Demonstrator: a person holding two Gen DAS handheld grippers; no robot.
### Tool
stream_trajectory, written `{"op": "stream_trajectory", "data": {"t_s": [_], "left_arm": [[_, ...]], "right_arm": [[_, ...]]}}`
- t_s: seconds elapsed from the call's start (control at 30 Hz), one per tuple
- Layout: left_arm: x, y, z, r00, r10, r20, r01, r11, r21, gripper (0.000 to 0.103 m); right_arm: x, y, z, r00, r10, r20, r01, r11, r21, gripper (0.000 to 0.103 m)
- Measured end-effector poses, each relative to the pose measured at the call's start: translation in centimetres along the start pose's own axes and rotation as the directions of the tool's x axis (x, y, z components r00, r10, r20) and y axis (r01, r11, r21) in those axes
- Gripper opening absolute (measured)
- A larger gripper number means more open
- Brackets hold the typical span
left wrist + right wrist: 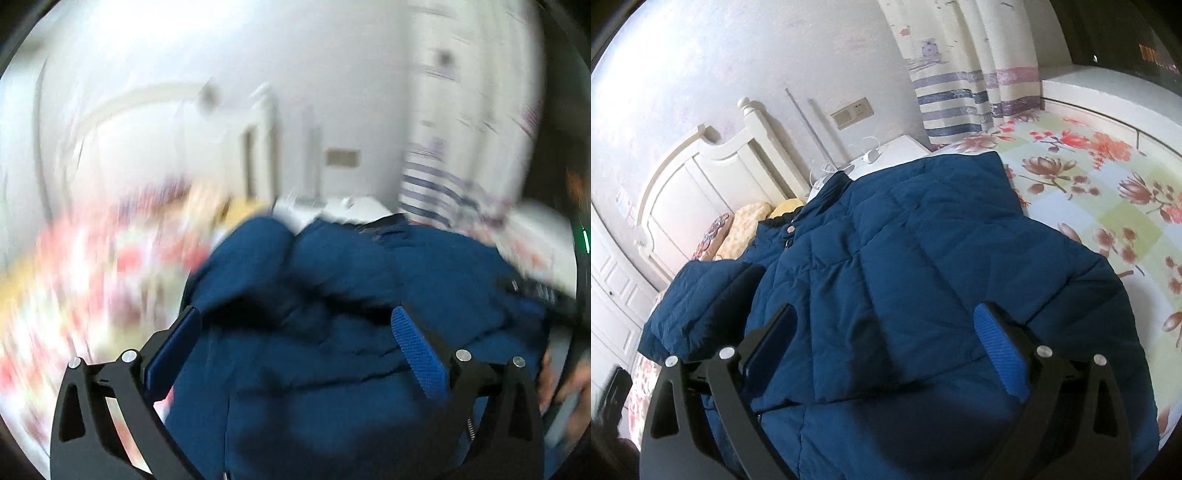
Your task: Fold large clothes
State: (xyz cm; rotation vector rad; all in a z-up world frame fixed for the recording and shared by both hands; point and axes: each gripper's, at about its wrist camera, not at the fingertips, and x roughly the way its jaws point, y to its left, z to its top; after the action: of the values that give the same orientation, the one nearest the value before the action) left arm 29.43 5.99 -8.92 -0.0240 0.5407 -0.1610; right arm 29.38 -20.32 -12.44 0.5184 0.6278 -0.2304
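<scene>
**Jacket lying on the bed, both grippers spread above it**

While the left view is smearing with motion blur, the right view is showing things sharply. The jacket [905, 258], blue and quilted, is lying across the floral sheet [1108, 177], its collar pointing toward the headboard [713, 173] and one sleeve [701, 302] lying folded in over the body. The right gripper [886, 332] is hanging over the jacket's lower half with its jaws standing wide, pinching nothing; whether the pads [1001, 354] are brushing the cloth I cannot tell. The left gripper [295, 339] is likewise gaping wide over rumpled blue fabric, holding nothing. A striped curtain [979, 96] is hanging behind the bed, and pillows [746, 225] are sitting against the headboard, just beyond the collar.
</scene>
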Motion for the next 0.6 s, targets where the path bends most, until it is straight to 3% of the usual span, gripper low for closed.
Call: {"op": "stream_trajectory", "data": {"t_s": [0.03, 0.1, 0.17, 0.33, 0.43, 0.5, 0.6], "left_arm": [[0.7, 0.9, -0.3, 0.999, 0.033, -0.039, -0.034, 0.999, -0.029, 0.098], [2.7, 1.7, -0.9, 0.973, 0.178, -0.146, -0.178, 0.984, 0.013, 0.098], [4.8, 1.8, -1.2, 0.948, 0.221, -0.231, -0.22, 0.975, 0.029, 0.098], [7.2, 4.9, -3.3, 0.927, 0.119, -0.355, -0.164, 0.982, -0.098, 0.099], [7.6, 5.0, -3.6, 0.932, 0.094, -0.349, -0.149, 0.98, -0.133, 0.099], [7.4, 4.9, -3.6, 0.931, 0.102, -0.349, -0.154, 0.98, -0.125, 0.099], [6.9, 4.8, -3.8, 0.932, 0.096, -0.349, -0.151, 0.98, -0.133, 0.099]], "right_arm": [[0.1, 0.3, -0.1, 1.0, 0.0, -0.002, 0.0, 1.0, -0.015, 0.096], [0.0, 0.8, -0.2, 1.0, -0.003, -0.001, 0.003, 0.999, -0.043, 0.096], [0.0, 1.3, -0.4, 1.0, 0.001, 0.001, -0.001, 0.998, -0.068, 0.096], [-0.5, 5.4, -1.0, 0.998, 0.062, -0.024, -0.066, 0.967, -0.245, 0.094], [-0.7, 11.1, -2.3, 0.997, 0.077, -0.031, -0.083, 0.883, -0.462, 0.094], [-0.2, 15.8, -3.5, 0.999, 0.046, -0.014, -0.044, 0.774, -0.632, 0.094], [1.4, 20.8, -4.9, 1.0, 0.007, -0.029, -0.027, 0.639, -0.768, 0.093]]}}
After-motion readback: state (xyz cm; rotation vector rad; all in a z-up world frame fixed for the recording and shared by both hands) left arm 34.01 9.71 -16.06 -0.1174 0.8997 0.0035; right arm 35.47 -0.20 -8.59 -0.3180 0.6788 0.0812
